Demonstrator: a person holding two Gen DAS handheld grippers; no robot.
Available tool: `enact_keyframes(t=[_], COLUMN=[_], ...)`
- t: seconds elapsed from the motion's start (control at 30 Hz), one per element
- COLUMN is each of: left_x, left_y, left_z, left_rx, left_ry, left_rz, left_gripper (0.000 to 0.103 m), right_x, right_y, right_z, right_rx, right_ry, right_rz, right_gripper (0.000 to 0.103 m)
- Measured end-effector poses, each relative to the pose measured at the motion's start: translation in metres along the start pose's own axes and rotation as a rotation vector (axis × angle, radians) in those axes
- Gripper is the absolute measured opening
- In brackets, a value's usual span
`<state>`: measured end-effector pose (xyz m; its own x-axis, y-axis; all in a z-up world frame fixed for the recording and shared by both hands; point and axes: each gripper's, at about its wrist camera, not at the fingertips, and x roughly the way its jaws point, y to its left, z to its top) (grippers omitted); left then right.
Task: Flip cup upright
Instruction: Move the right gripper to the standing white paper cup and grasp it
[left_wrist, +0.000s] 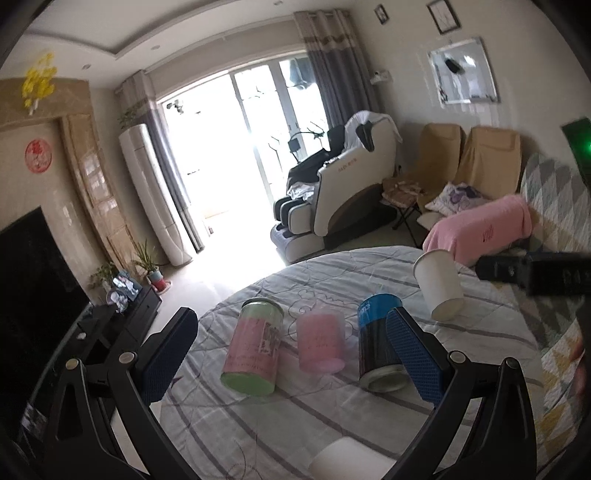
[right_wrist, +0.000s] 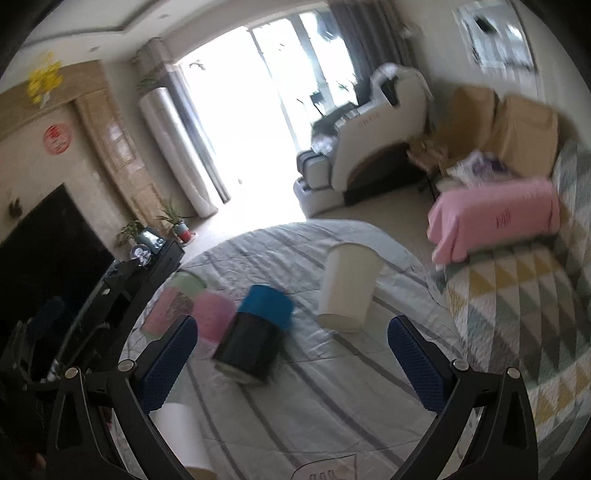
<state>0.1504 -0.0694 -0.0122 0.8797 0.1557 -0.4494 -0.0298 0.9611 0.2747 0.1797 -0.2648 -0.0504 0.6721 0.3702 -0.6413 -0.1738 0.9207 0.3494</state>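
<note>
A white paper cup (left_wrist: 439, 286) stands on the striped tablecloth (left_wrist: 288, 417) with its wide mouth up; it also shows in the right wrist view (right_wrist: 349, 286), ahead between my right fingers. My left gripper (left_wrist: 291, 354) is open and empty, low over the table, with the cans between its fingers. My right gripper (right_wrist: 291, 363) is open and empty, short of the cup. Its black body (left_wrist: 535, 271) shows beside the cup in the left wrist view.
On the cloth stand a pink and green can (left_wrist: 255, 350), a pink translucent cup (left_wrist: 320, 341) upside down and a blue and black can (left_wrist: 378, 343). A second white cup (left_wrist: 347, 461) lies near the front edge. A quilted sofa (right_wrist: 517, 295) with a pink towel (right_wrist: 495, 218) is at right.
</note>
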Motion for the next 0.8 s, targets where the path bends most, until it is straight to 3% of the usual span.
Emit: enact_keyframes(t=[0.17, 0.33, 0.47, 0.63, 0.8], left_x=[0.02, 0.041, 0.06, 0.074, 0.079], left_y=[-0.019, -0.029, -0.03, -0.029, -0.031], left_z=[0.005, 0.004, 0.004, 0.001, -0.002], left_rx=[0.071, 0.1, 0.097, 0.082, 0.086], left_ry=[0.029, 0.073, 0.112, 0.138, 0.16], left_rz=[-0.013, -0.052, -0.062, -0.073, -0.108], left_gripper=[0.103, 0.103, 0.103, 0.103, 0.103], right_x=[0.038, 0.085, 0.109, 0.132, 0.143], right_y=[-0.032, -0.053, -0.058, -0.064, -0.068], right_z=[0.015, 0.022, 0.027, 0.032, 0.031], right_rx=[0.11, 0.207, 0.242, 0.258, 0.257], right_ry=[0.114, 0.229, 0.269, 0.29, 0.303], right_rz=[-0.023, 0.039, 0.083, 0.077, 0.066], right_gripper=[0.103, 0.103, 0.103, 0.103, 0.083])
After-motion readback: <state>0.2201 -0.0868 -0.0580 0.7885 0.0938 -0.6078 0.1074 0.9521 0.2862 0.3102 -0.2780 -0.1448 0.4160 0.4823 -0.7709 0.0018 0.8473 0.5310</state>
